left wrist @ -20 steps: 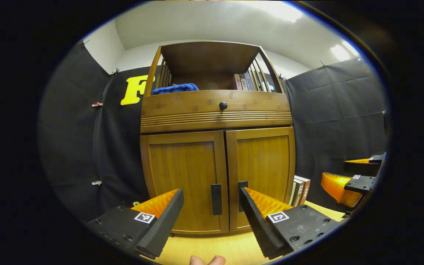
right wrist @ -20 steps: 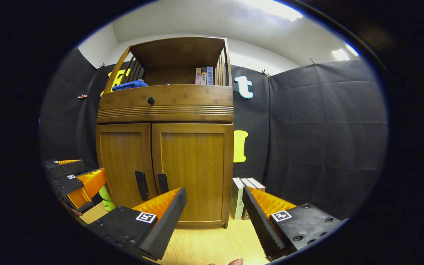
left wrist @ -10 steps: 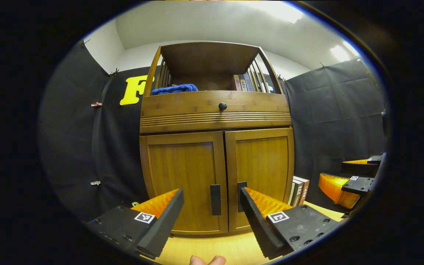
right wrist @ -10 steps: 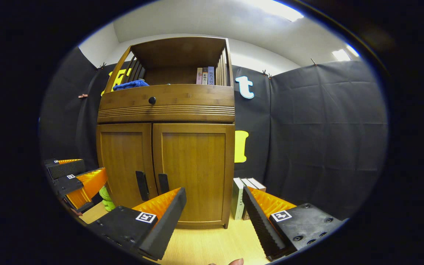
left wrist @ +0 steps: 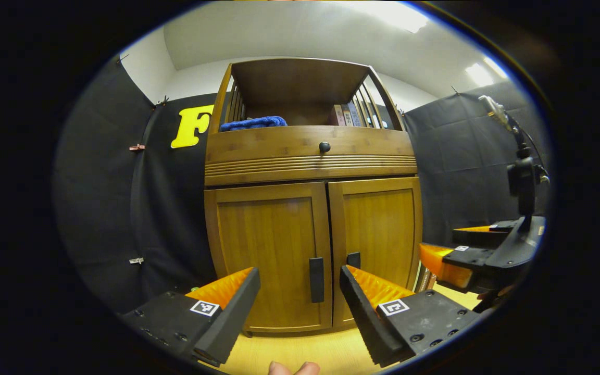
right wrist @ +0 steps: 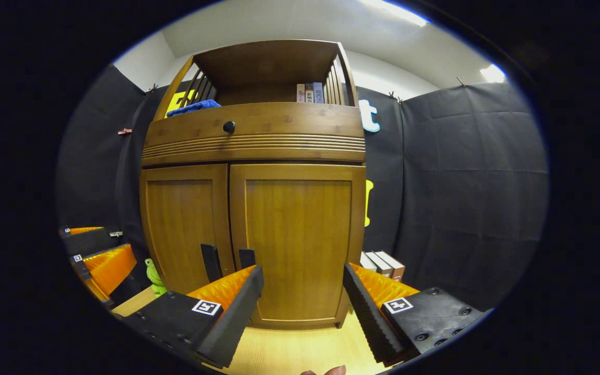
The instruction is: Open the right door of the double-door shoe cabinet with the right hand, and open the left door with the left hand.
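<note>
Left tool and right tool: we see both released, short of the cabinet. Left door and right door sit closed.

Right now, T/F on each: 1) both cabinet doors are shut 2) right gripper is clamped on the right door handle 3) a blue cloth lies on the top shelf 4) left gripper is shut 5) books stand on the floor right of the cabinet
1) Both doors, left door and right door, are shut: true.
2) Right gripper clamped on the right door handle: false; it is open, short of the handle.
3) Blue cloth on the top shelf: true.
4) Left gripper shut: false; open.
5) Books right of the cabinet: true.
</note>
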Demonstrator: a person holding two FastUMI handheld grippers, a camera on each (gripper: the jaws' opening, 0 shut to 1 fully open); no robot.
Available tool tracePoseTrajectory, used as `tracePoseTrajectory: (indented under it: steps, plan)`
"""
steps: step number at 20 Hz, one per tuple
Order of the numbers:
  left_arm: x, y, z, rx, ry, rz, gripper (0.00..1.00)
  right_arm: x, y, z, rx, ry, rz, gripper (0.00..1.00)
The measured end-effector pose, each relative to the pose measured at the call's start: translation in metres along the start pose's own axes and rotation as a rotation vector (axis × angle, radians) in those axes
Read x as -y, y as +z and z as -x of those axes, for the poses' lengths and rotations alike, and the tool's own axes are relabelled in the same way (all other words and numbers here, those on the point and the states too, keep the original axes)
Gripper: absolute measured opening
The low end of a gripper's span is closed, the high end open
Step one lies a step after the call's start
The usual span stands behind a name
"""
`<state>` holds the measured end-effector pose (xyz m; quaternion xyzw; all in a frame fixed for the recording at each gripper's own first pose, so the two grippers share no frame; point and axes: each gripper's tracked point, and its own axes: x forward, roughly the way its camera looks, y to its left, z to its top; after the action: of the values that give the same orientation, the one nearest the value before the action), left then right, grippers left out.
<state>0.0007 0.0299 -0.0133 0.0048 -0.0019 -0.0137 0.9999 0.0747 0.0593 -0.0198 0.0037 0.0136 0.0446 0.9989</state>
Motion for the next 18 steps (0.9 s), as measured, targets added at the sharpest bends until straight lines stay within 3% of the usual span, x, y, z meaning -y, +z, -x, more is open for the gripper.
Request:
tracePoseTrajectory:
  steps: [9, 16, 18]
  plan:
    - [-0.023, -0.020, 0.003, -0.035, 0.001, 0.000, 0.95, -0.072, -0.042, -0.084, -0.071, 0.083, 0.003, 0.97]
    - [-0.048, -0.035, 0.006, -0.062, 0.022, 0.014, 0.93, -0.101, -0.097, -0.127, -0.154, 0.073, -0.008, 0.97]
    - [-0.054, -0.036, 0.008, -0.064, 0.026, 0.014, 0.93, -0.102, -0.111, -0.138, -0.175, 0.055, -0.023, 0.77]
